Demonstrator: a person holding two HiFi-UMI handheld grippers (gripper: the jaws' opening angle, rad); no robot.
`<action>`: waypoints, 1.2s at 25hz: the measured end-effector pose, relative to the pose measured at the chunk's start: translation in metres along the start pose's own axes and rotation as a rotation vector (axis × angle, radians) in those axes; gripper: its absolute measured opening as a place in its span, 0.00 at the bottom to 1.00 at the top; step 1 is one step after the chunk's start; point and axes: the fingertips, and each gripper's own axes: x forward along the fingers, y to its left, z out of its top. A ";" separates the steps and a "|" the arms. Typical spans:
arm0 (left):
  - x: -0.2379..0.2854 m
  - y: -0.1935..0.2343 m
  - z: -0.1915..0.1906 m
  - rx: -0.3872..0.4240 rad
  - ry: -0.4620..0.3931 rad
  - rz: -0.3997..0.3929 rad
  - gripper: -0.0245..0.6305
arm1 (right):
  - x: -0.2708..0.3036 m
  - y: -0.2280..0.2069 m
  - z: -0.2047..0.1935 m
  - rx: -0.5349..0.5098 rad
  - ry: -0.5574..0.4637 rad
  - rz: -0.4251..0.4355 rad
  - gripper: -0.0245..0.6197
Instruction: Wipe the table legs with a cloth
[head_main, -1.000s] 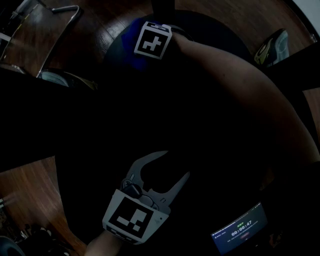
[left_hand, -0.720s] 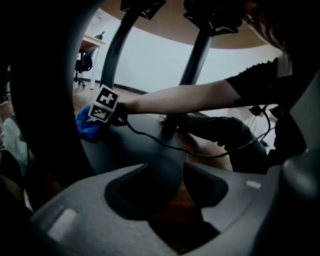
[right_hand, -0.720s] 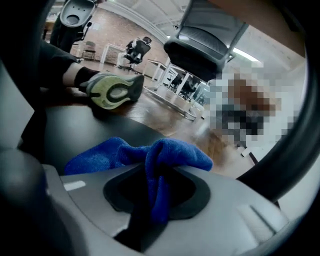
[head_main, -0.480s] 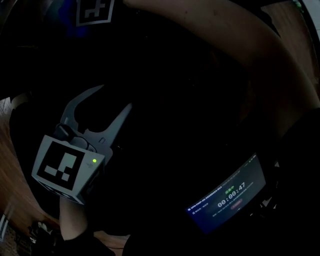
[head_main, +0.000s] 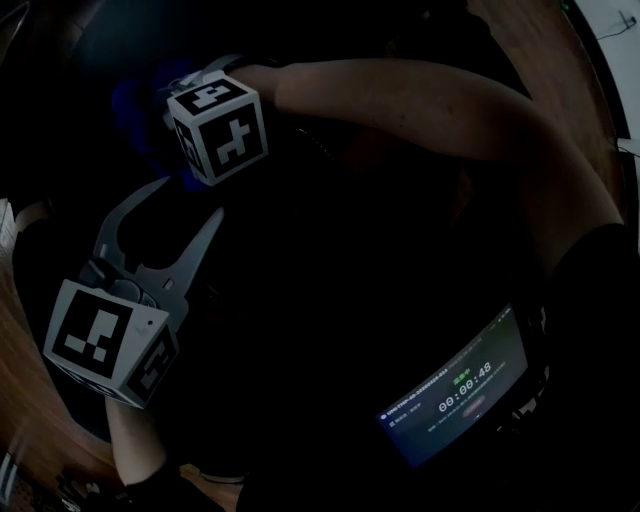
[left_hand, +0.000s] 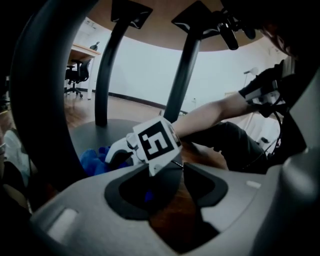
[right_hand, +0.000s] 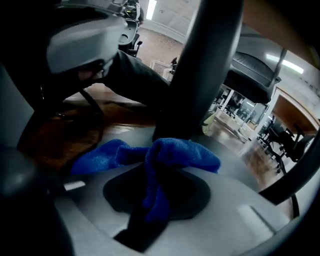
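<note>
I am under the table, where it is dark. My right gripper (right_hand: 156, 197) is shut on a blue cloth (right_hand: 165, 155), whose bunched end lies against the foot of a black table leg (right_hand: 202, 70). From the left gripper view, the right gripper (left_hand: 116, 156) with its marker cube reaches to the cloth (left_hand: 94, 161) on the round base, between two black legs (left_hand: 181, 75). My left gripper (head_main: 190, 200) hangs just below the right one's cube (head_main: 220, 125). Its jaws are spread open, with nothing between them. The cloth (head_main: 135, 108) shows faintly blue.
A second black leg (left_hand: 107, 70) rises from the dark round base plate (left_hand: 92, 131) to the wooden tabletop's underside (left_hand: 160, 35). Wood floor (left_hand: 137, 105) lies around. The person's bent leg (left_hand: 227, 145) is at the right. A lit timer screen (head_main: 455, 398) hangs at the chest.
The right gripper with the cloth has swung across and rolled, so its cube now sits close above the left gripper's jaws. The left gripper has shifted left in the picture, jaws still spread.
</note>
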 end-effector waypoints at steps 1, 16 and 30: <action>0.000 0.000 -0.001 0.005 -0.003 -0.003 0.37 | -0.003 0.012 0.001 -0.003 -0.005 0.026 0.20; -0.002 0.002 -0.010 -0.012 -0.015 -0.003 0.37 | -0.096 0.080 -0.099 0.090 0.171 0.084 0.20; 0.000 0.002 -0.014 -0.008 0.003 -0.015 0.37 | -0.159 0.083 -0.178 0.225 0.357 0.008 0.20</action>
